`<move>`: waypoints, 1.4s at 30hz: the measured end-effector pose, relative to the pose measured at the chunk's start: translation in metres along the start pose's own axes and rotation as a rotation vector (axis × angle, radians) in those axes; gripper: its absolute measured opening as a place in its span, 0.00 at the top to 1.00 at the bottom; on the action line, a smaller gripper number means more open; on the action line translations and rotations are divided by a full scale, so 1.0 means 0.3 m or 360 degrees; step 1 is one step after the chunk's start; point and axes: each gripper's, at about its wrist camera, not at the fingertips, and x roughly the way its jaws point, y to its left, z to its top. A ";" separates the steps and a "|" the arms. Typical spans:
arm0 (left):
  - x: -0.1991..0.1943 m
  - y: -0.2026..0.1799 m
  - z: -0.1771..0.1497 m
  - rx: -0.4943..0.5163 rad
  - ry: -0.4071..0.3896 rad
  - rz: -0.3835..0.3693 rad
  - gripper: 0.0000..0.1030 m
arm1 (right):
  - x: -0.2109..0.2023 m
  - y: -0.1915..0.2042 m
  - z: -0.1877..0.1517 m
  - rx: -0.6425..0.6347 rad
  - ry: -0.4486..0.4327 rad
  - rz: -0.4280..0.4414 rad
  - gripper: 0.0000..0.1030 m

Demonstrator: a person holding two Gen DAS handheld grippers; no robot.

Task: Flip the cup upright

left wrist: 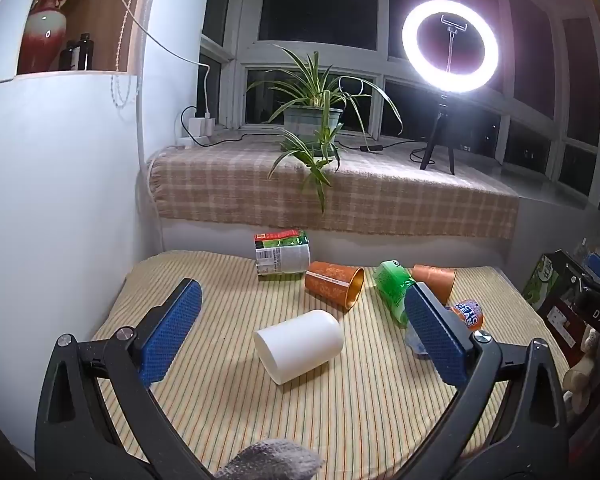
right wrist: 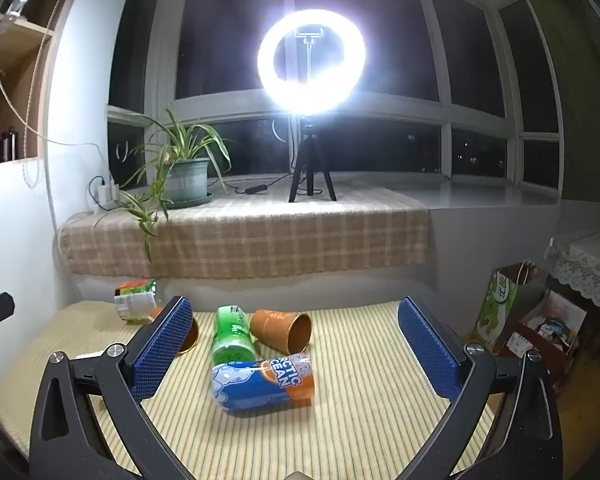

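Left tool [left wrist: 303,316] hides most of blue bottle [left wrist: 466,316].

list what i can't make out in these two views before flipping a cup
1. White cup, left wrist view: lying on its side; which end is open cannot be told. In the right wrist view it is hidden behind the right gripper.
2. Second orange cup, left wrist view: partly covered by the green bottle and the left gripper.
3. First orange cup, right wrist view: mostly behind a gripper finger.
4. Labelled can: print too small to read.
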 end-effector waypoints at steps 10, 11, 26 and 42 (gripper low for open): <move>0.014 0.026 -0.012 -0.0032 -0.0008 -0.0007 0.00 | -0.016 0.016 0.014 -0.0001 -0.0023 0.0041 0.01; 0.012 0.026 -0.021 -0.0033 -0.0010 -0.0005 0.00 | -0.022 0.026 0.013 -0.0003 -0.0039 0.0038 0.01; 0.025 0.050 -0.045 -0.0083 0.0013 0.0022 0.00 | -0.003 0.031 0.002 -0.0004 -0.0051 0.0015 0.01; 0.029 0.039 -0.047 -0.0091 0.0045 0.0020 0.00 | 0.010 0.047 -0.010 -0.0030 -0.0020 0.0019 0.01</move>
